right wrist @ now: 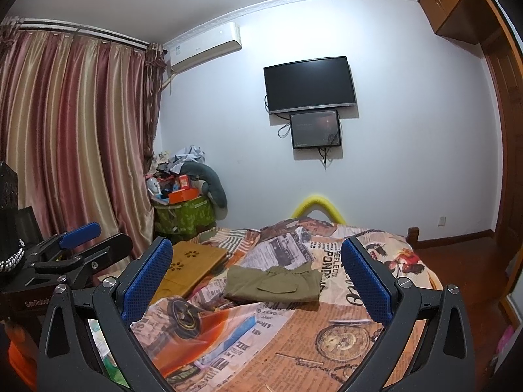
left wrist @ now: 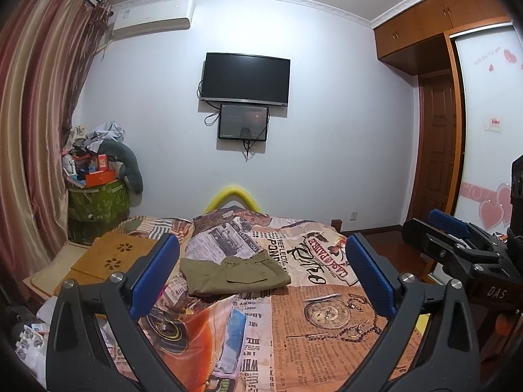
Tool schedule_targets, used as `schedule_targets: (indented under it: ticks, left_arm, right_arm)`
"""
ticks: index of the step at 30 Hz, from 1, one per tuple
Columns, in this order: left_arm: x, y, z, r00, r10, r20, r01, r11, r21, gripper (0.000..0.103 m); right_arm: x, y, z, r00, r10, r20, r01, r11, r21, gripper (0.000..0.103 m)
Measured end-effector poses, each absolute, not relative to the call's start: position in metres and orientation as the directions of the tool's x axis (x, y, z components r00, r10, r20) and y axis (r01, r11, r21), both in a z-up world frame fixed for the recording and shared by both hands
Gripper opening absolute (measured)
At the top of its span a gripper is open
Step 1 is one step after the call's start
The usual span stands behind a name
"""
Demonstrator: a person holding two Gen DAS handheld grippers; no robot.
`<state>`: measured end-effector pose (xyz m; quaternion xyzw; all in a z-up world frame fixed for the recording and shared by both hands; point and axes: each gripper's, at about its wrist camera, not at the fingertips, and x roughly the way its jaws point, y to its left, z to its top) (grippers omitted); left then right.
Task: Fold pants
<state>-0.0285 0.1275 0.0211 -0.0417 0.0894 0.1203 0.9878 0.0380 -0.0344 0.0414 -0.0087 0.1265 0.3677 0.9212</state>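
Blue-padded fingers (left wrist: 153,274) of the left gripper (left wrist: 261,274) stand wide apart above a newspaper-print bedspread (left wrist: 327,326), gripping nothing; folded olive pants (left wrist: 235,276) lie on it well ahead, the right gripper (left wrist: 457,235) alongside. From the right gripper (right wrist: 258,277), jaws equally spread and empty, pants (right wrist: 273,284) rest beside a wooden lap desk (right wrist: 189,264).

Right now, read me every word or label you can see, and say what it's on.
"DAS": right gripper body.
"GoRobot", cut off: left gripper body.
"PONDE", cut off by the pants: bedspread, upside down.
"REFLECTIC", partly legible: bedspread.
Other bedspread print, wardrobe lettering, air conditioner label: too small or blurred.
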Motion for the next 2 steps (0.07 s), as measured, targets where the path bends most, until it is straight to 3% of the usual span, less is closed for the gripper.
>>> schedule_targets:
  ticks: [2]
  left_arm:
    - [-0.0256,0.1273,0.0209,0.955,0.226,-0.192,-0.240,0.969,-0.053,0.103]
  right_arm:
    - [0.0391,-0.0330,0.0409,0.696,0.675,-0.245,-0.680,0.729,0.078,0.102]
